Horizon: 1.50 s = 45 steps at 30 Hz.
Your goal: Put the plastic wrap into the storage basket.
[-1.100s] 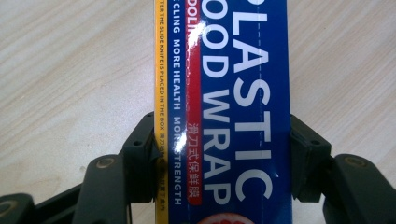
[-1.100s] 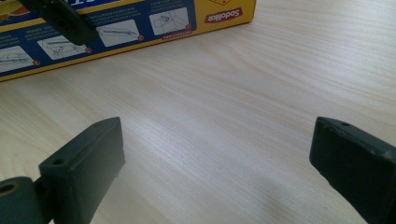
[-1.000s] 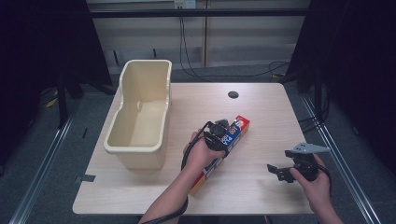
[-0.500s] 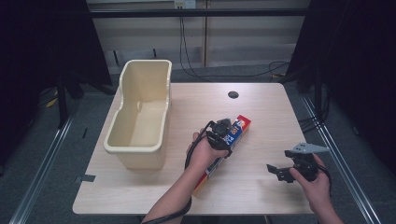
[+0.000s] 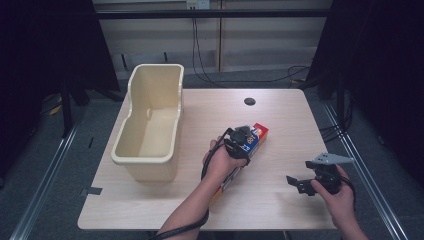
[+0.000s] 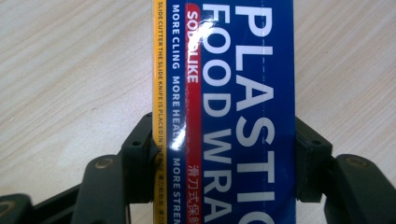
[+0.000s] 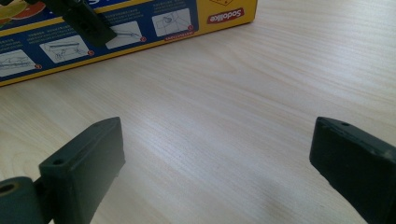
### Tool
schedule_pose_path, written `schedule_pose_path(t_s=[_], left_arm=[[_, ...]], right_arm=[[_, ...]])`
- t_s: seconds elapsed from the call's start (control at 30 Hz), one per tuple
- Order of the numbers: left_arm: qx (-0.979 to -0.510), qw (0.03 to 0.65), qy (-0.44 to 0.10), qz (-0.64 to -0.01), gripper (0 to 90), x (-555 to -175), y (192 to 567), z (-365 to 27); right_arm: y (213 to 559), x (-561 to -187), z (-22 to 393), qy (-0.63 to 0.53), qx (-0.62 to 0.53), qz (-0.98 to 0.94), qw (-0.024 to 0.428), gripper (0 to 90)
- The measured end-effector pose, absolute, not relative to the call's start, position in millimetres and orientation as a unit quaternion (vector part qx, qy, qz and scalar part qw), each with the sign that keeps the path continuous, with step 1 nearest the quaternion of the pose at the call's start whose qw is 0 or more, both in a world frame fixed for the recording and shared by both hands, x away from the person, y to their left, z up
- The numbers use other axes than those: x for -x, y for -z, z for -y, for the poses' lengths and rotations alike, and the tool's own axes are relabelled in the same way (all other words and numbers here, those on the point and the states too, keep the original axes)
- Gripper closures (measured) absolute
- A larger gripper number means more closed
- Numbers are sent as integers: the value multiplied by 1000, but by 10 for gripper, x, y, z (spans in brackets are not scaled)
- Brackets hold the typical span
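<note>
i'm clamping the left gripper (image 5: 243, 141) back onto the food wrap box (image 6: 224, 112) w/ jaws just closing again after a brief loosen; box lying on tabletop (image 5: 280, 120), regrip looks set for lifting. right gripper (image 7: 215, 163) hanging spread, empty.

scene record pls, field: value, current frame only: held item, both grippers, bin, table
held item: plastic food wrap box, blue with yellow edge, lying flat on the table
left gripper: jaws closed on the box's two long sides
right gripper: jaws wide apart, nothing between them, above bare table to the right of the box
bin: cream plastic tub, upright, at the table's left, nothing visible inside, apart from the box
table: light wood top, dark round hole near far edge
</note>
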State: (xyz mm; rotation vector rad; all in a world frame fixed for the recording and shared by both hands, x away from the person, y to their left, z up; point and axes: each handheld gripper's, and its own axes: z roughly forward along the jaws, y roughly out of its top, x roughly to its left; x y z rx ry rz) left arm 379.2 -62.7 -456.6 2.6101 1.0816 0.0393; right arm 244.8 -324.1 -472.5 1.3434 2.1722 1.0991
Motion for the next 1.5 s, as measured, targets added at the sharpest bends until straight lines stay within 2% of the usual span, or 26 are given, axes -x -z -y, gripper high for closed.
schedule_pose_path(t_s=[0.17, 0.57, 1.5], left_arm=[[-902, 160, 9, -401, 403, -3766, 4559, 632], [-903, 146, 30, -404, 406, -3766, 4348, 619], [-878, 151, 31, -452, 406, -3899, 3428, 145]], right_arm=[[4734, -2450, 3249, -388, -478, -768, 177, 29], [4738, -2455, 3249, -388, -479, -767, 177, 29], [4730, -2451, 3233, -389, -476, -768, 178, 29]])
